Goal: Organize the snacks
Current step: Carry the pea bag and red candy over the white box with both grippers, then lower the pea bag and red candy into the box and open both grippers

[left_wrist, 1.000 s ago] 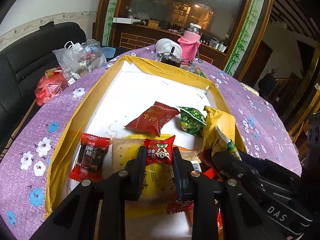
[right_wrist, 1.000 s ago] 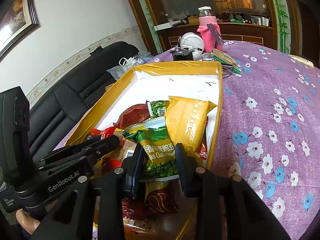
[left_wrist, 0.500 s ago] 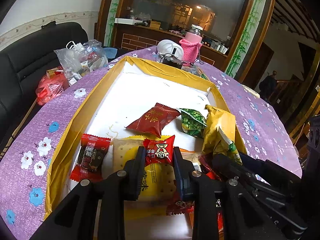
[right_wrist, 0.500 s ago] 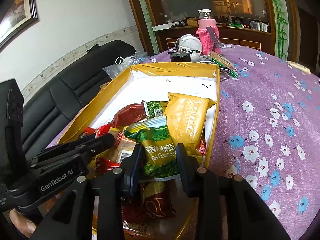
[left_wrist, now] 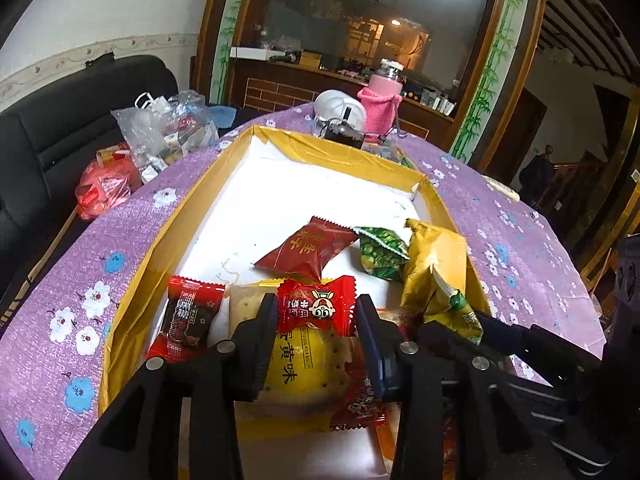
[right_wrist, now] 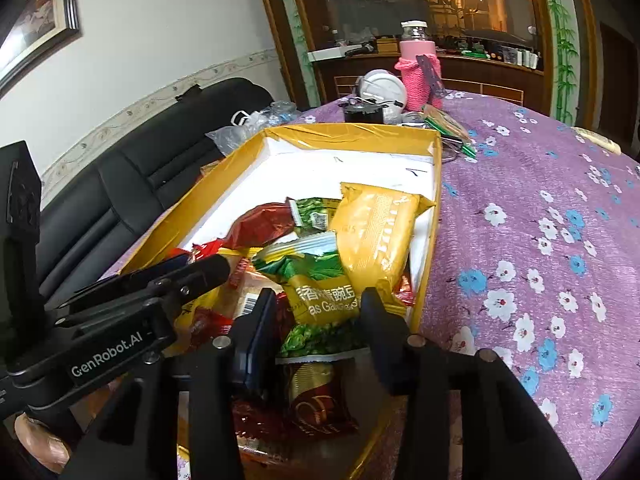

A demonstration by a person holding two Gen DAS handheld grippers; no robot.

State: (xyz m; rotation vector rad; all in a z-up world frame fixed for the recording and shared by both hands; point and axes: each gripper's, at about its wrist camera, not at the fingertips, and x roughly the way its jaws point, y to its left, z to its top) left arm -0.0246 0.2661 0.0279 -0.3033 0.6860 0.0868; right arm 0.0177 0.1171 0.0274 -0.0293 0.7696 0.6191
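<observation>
Your landmark is the shallow yellow-rimmed cardboard box with a white floor [left_wrist: 192,216], which sits on the round table under a purple flowered cloth [left_wrist: 120,240]; all the snacks you are sorting lie heaped in the box's near end, while its far end is bare. The tall gold foil bag [right_wrist: 376,232] leans against the box's right wall, and a careless brush could tip it over the low rim onto the cloth. Beside it, toward the box's middle, the green and yellow pea packet [right_wrist: 320,276] lies between the fingers of your right gripper [right_wrist: 318,312], whose jaws are opening; as far as I can see the pads no longer press it, so the packet is released, and it may slide down the heap since it rests on other wrappers rather than on the floor of the box. The square cracker pack with a yellow label [left_wrist: 296,360] lies at the box's near end and is brittle, so pressing down there could crush it. On top of it sits the small red candy wrapper with a cartoon face [left_wrist: 316,308], between the fingers of your left gripper [left_wrist: 316,314], whose jaws are also opening and look clear of it. Both grippers crowd the same near corner of the box, so they could knock together or snag a loose crimped edge and drag a neighbour along.
</observation>
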